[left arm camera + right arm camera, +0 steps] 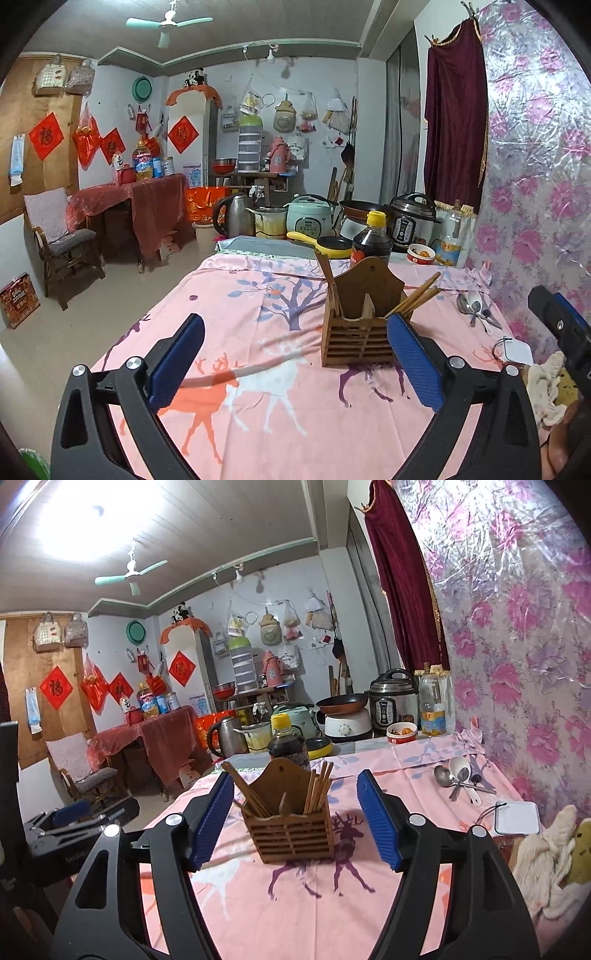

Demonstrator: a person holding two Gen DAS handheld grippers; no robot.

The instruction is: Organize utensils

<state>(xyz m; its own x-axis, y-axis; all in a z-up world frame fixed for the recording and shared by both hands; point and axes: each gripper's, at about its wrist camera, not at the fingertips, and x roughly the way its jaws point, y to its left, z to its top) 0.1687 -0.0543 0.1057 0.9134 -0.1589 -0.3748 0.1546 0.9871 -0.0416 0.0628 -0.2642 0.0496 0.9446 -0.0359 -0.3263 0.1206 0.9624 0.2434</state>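
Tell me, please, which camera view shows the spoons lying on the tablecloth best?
The right wrist view: the spoons lie unobstructed there, white one and metal ones clearly separable. In the left wrist view the spoons sit smaller, nearer the frame's right side, bunched together.

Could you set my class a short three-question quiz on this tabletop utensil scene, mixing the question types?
1. True or false: the brown slatted wooden utensil holder stands upright on the pink deer-print tablecloth.
2. Multiple choice: where do the metal and white spoons lie? A) inside the holder; B) loose on the cloth near the floral wall; C) in the yellow pan.
3. Short answer: what fills the holder's compartments, and is anything gripped by the right tool?

Key:
1. True.
2. B.
3. Wooden chopsticks; no, its blue pads stand open either side of the holder without touching it.
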